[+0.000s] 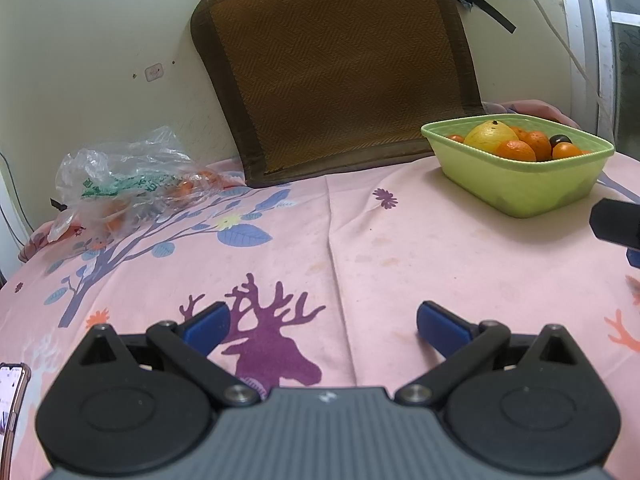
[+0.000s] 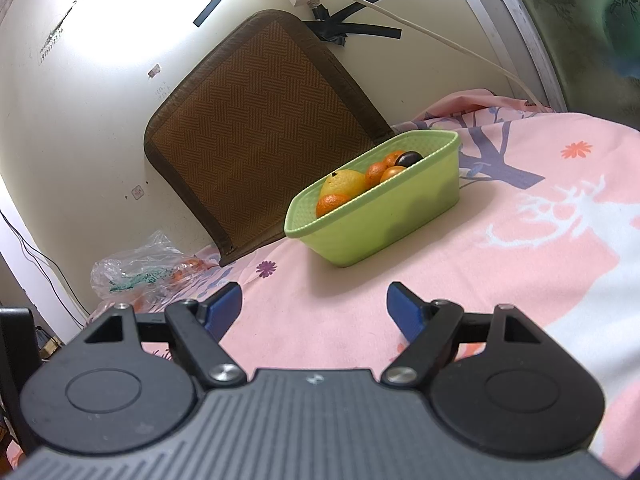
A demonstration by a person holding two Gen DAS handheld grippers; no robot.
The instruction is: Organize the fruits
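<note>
A green plastic tub (image 1: 520, 192) (image 2: 384, 224) stands on the pink printed cloth and holds a yellow pear (image 1: 490, 136) (image 2: 344, 184), several oranges (image 1: 518, 150) (image 2: 332, 204) and a dark plum (image 1: 560, 140) (image 2: 410, 158). At the far left a clear plastic bag (image 1: 124, 184) (image 2: 144, 272) lies by the wall with more orange fruit inside. My left gripper (image 1: 323, 322) hovers open over the purple deer print, nothing between its blue pads. My right gripper (image 2: 314, 304) is open and empty too, short of the tub.
A brown woven mat (image 1: 336, 68) (image 2: 256, 136) leans against the cream wall behind the tub. A phone (image 1: 12, 396) lies at the lower left edge. White cables and black tape (image 2: 352, 28) hang on the wall. A black part of the other gripper (image 1: 616, 224) pokes in at right.
</note>
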